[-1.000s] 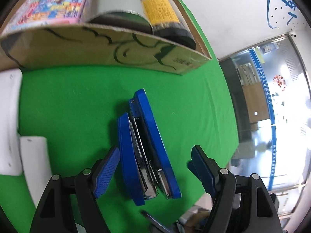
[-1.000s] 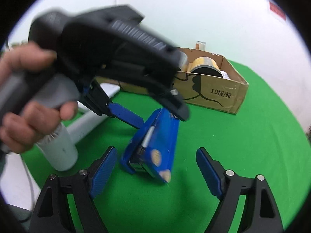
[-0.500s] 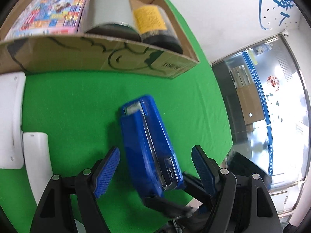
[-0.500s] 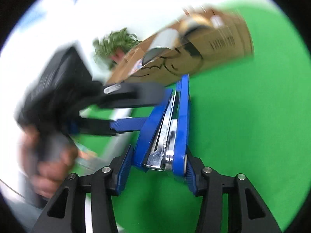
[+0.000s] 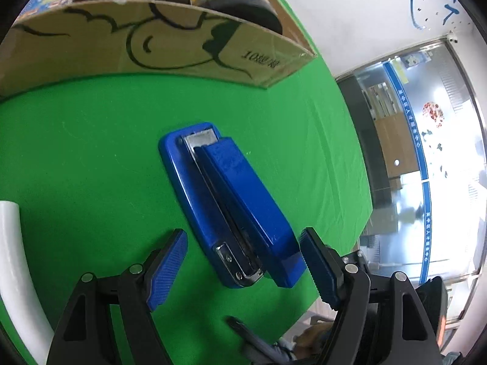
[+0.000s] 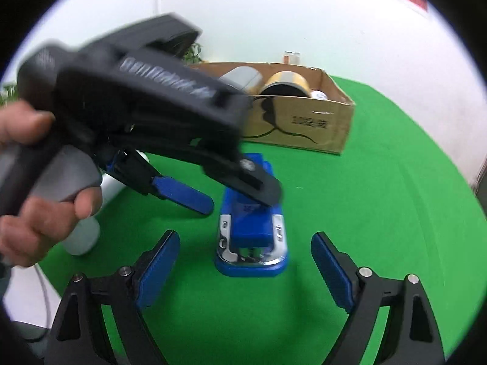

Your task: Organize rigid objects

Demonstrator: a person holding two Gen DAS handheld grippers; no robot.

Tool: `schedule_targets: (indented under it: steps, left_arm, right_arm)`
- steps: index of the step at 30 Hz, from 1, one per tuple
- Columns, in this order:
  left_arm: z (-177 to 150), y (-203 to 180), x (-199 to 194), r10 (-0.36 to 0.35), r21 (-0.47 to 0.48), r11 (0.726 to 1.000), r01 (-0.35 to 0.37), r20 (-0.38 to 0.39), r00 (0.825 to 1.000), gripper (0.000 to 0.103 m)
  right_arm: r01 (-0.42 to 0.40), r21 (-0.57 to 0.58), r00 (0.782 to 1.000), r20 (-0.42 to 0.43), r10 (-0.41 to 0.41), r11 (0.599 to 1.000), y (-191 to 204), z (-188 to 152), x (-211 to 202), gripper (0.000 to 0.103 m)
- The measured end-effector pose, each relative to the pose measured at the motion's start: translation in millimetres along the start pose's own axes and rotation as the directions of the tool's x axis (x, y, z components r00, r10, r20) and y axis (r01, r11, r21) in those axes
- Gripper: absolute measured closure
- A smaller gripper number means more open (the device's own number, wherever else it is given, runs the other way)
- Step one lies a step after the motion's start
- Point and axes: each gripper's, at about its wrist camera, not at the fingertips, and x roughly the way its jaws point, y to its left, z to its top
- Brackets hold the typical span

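Green cloth (image 5: 91, 152) covers my table, white wall behind. The blue stapler (image 5: 225, 206) sits flat on its base near the front edge, a posture suited to a side grasp. My left gripper (image 5: 243, 261) straddles its rear, pads wide and apart from it. My right gripper (image 6: 245, 261), just opened, holds nothing. The cardboard box (image 6: 304, 127) stands beyond, open cloth between.
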Motion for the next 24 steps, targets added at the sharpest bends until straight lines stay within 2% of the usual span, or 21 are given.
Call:
schedule_targets:
  steps: [1, 3, 7, 10, 14, 16, 17, 21, 24]
  left_arm:
    - [0, 0, 1, -0.003, -0.003, 1.0, 0.003, 0.0, 1.0, 0.029]
    - [-2, 2, 0, -0.012, -0.015, 1.0, 0.013, 0.003, 1.0, 0.029]
    - [-8, 3, 2, -0.029, -0.021, 0.999, 0.03, 0.006, 1.0, 0.026]
    - [-15, 4, 3, -0.053, -0.032, 0.998, 0.053, 0.02, 0.998, 0.025]
    - [-23, 4, 3, -0.064, -0.03, 0.997, 0.065, 0.033, 0.997, 0.028]
    - [-25, 2, 3, -0.04, -0.014, 0.999, 0.04, 0.042, 0.998, 0.035]
    - [-26, 2, 1, -0.031, -0.008, 0.999, 0.031, 0.049, 0.998, 0.036]
    - [-32, 4, -7, -0.022, 0.008, 1.0, 0.021, 0.072, 0.997, 0.037]
    - [-35, 7, -16, -0.015, 0.02, 1.0, 0.013, 0.093, 0.996, 0.038]
  right_arm:
    - [0.016, -0.005, 1.0, -0.003, -0.016, 1.0, 2, 0, 4, 0.021]
    - [0.055, 0.004, 0.998, -0.037, -0.055, 0.998, 1, 0, 16, 0.047]
    - [0.064, 0.024, 0.997, -0.049, -0.063, 0.998, -2, 1, 23, 0.049]
    - [0.032, 0.113, 0.997, -0.067, -0.025, 0.993, -11, 4, 23, 0.05]
    - [-0.081, 0.279, 0.99, -0.087, 0.109, 0.957, -28, 9, 26, 0.05]
    - [-0.132, 0.335, 0.981, -0.093, 0.172, 0.933, -30, 11, 29, 0.05]
    - [-0.142, 0.356, 0.978, -0.094, 0.187, 0.923, -32, 12, 30, 0.05]
    - [-0.143, 0.361, 0.977, -0.099, 0.19, 0.921, -33, 13, 30, 0.051]
    - [-0.151, 0.356, 0.975, -0.098, 0.197, 0.922, -19, 15, 25, 0.051]
